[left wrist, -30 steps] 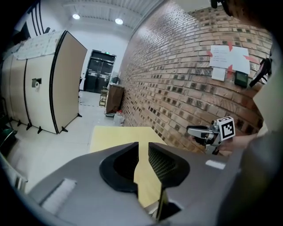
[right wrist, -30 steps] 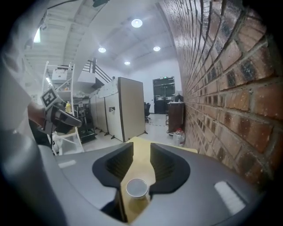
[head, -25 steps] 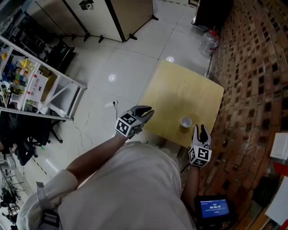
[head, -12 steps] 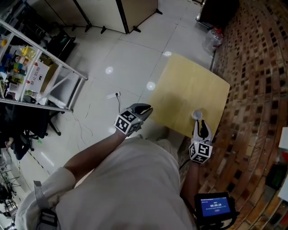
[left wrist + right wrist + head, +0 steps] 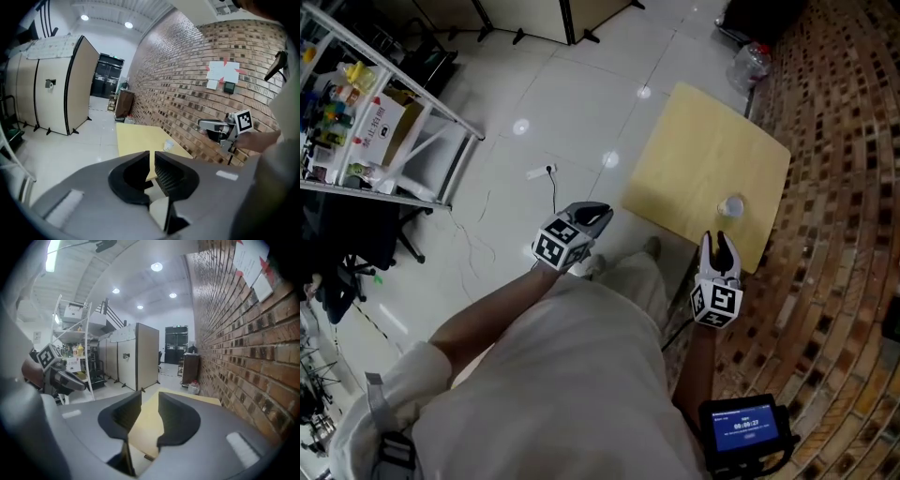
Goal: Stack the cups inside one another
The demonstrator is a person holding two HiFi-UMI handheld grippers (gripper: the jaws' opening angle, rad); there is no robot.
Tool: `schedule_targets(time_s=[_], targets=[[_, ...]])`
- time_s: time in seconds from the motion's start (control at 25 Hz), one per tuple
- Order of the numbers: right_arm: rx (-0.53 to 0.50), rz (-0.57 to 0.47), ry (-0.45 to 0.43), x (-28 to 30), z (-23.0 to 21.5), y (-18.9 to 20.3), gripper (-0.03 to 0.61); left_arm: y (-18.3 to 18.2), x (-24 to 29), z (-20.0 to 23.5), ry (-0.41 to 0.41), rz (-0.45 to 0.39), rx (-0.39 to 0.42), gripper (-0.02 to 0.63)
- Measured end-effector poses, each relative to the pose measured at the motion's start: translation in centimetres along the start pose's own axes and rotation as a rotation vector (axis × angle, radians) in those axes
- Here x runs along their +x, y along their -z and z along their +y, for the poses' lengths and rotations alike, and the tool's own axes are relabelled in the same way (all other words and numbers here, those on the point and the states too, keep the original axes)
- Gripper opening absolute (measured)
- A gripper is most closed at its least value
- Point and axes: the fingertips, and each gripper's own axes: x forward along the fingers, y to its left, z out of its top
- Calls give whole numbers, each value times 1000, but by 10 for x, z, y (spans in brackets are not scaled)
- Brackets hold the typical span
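A white cup stands near the front right edge of the square yellow table; it also shows small in the left gripper view. My right gripper hovers just off the table's near edge, short of the cup, jaws apart with nothing between them. My left gripper hangs over the floor left of the table. Its jaws are closing to a narrow slit and hold nothing. The cup is hidden in the right gripper view.
A metal shelf rack with boxes stands at the far left. A brick wall runs along the table's right side. A plastic bottle sits beyond the table, beige partition panels further off. A small screen glows at the bottom.
Both grippers have drawn back from the table. The left one was at the table's edge and is now over the floor. The cup lies farther ahead of the right gripper.
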Motion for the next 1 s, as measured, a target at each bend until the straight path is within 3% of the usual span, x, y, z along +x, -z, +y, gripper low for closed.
schedule_targets(time_s=[0.16,0.52,0.68,0.84,1.0], targets=[[20,-5,4,-38,28,9,114,27,-13,-29,65,31,31,52],[9,85,48,-116,38,52,107,39,-44,-86,134,5,120,55],[-21,-23,86,-114,0,14,107,-1,-26,-88,121,-81,171,57],[-5,-36,82,-182,7,7,107,14,-61,-128,99,-85,115,57],[-97,-138,90,-204,-12,-40,107,-22,-68,-149,101,-181,136,55]])
